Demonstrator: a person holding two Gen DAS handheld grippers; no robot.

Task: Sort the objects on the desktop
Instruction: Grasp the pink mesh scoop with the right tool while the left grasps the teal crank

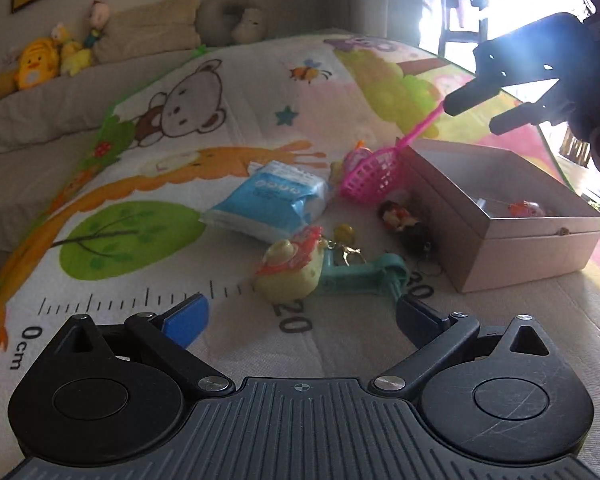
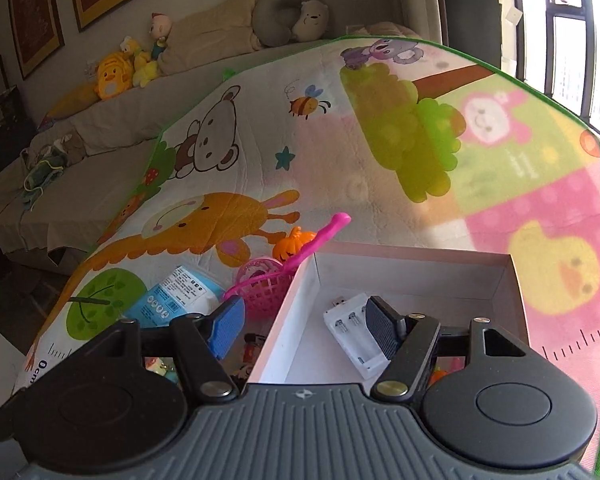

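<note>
Writing first: "0cm", "20" and part of a "30" printed along a ruler strip on the cartoon play mat [image 1: 236, 92], plus small blue print on the tissue pack [image 1: 270, 200], too fine to read. Open cardboard box [image 1: 532, 236] taken as landmark. Inside the box, a white battery charger [image 2: 354, 330] with a USB plug, and a small orange-pink toy [image 1: 526, 209] near the far wall. Just beside the box's left wall, a pink toy net [image 1: 374, 176] leaning with its handle raised over the rim; behind the net, an orange pumpkin [image 2: 294, 242]. Left of the box, well apart, the tissue pack lying flat. In front of the box's near-left corner, a clutter of keychain figures: a pale yellow duck with red trim [image 1: 290, 270], a teal plastic piece [image 1: 364, 276] touching it, a small red-and-black figure [image 1: 398, 216] close against the box wall. Left tool [image 1: 300, 314] spread wide and empty, low over the mat, short of the duck. Right tool [image 2: 306, 330] at middling width, nothing between its pads, straddling the box's left wall with one pad over the charger. Farther back from the box, a sofa with plush toys [image 2: 114, 74] and cushions; framed pictures above.
</note>
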